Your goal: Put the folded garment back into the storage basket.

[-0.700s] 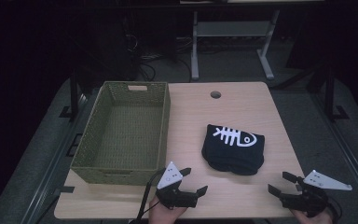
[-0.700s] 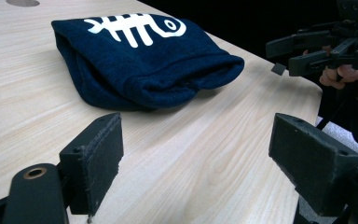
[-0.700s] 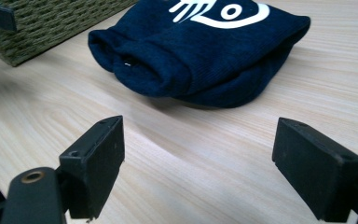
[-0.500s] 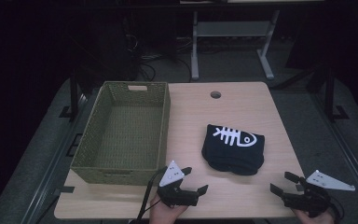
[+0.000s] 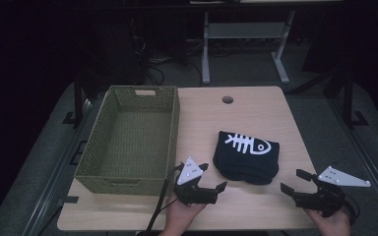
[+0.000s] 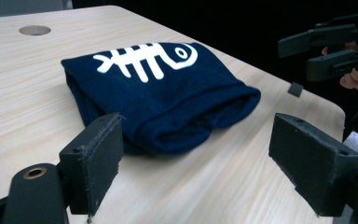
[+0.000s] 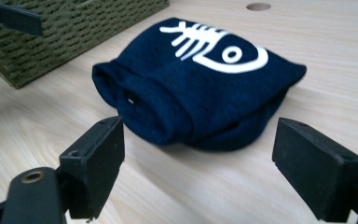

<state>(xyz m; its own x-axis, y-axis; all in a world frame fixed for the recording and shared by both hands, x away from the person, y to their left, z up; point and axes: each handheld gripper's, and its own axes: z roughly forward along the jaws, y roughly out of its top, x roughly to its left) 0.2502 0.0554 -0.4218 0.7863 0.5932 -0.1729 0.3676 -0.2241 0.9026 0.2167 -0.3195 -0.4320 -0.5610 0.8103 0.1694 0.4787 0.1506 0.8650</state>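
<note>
Left claw (image 5: 210, 178) edged nearer folded shirt (image 5: 246, 155), both claws wide, empty

The high view looks down on the table (image 5: 256, 113); both gripper views face the folded cloth (image 6: 168, 93) closely.

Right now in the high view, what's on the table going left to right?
Green woven basket → left claw → folded navy cloth with the fishbone print → right claw.
</note>
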